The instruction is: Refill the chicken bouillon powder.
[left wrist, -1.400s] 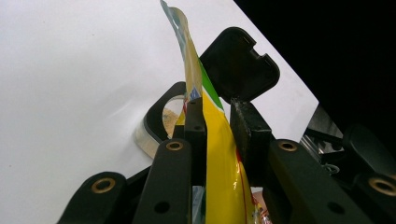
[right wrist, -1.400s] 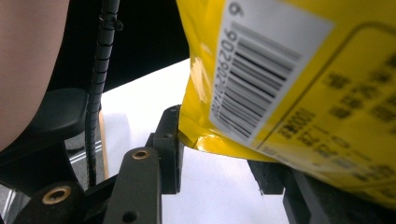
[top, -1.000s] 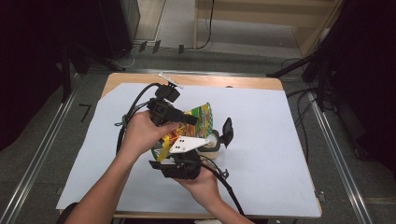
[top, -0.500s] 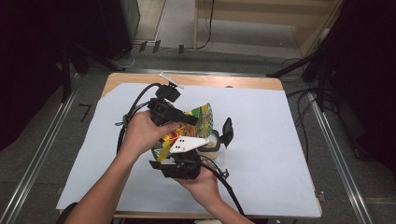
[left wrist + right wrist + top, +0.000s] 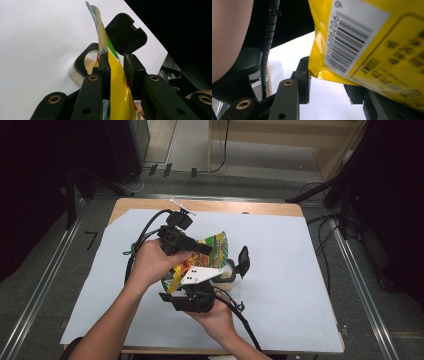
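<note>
Tilting yellow pouch [image 5: 216,246], mouth toward jar [image 5: 227,274]

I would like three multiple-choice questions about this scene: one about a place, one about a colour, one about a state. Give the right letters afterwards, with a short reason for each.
1. Where is the jar with the black flip lid?
A. on the white sheet
B. on the floor
C. held high above the table

2. What is the main colour of the snack bag?
A. blue
B. yellow
C. white

3. In what state is the jar's lid?
A. flipped open
B. closed
C. lying apart from the jar

Answers:
1 A: the jar stands on the white sheet, just under the bag's mouth.
2 B: the bag is yellow with some green, clamped in the left tongs.
3 A: the left gripper view shows the lid raised over an uncovered mouth with crumbs inside.
</note>
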A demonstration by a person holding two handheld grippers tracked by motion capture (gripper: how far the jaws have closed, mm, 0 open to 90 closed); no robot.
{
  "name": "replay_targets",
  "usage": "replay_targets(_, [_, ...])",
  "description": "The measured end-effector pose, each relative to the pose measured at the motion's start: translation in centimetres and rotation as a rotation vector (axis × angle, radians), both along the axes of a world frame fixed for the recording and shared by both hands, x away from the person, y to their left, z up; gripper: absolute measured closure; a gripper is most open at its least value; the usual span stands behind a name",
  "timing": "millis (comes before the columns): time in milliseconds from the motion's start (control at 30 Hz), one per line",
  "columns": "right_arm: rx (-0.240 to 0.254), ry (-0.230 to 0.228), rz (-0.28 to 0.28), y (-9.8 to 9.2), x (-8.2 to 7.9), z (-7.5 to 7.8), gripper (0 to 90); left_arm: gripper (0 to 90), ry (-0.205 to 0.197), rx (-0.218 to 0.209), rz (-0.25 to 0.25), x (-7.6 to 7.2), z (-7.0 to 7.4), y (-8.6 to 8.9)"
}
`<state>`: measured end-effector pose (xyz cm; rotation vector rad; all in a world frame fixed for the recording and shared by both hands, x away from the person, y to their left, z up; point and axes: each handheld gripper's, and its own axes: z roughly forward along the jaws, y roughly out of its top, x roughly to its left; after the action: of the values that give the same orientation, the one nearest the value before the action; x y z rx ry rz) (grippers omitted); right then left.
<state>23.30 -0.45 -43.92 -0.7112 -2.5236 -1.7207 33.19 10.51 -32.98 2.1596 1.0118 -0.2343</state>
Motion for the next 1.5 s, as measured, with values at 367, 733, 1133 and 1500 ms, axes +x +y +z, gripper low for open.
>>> replay_targets(367, [-0.003, 0.001, 0.001, -0.01, -0.06, 0.07, 62.5, 77.4, 0.002, -0.005, 0.000, 0.01, 0.01, 0.01])
replay_targets(733, [-0.003, 0.000, 0.001, 0.01, -0.10, 0.14, 62.6, 77.4, 0.003, -0.009, 0.003, 0.03, 0.01, 0.04])
replay_targets(1133, [-0.003, -0.005, 0.001, 0.03, -0.10, 0.17, 62.7, 77.3, 0.003, -0.010, 0.004, 0.04, 0.04, 0.07])
replay_targets(1500, [-0.004, -0.004, 0.001, 0.03, -0.12, 0.19, 62.7, 77.3, 0.002, -0.010, 0.003, 0.01, 0.06, 0.06])
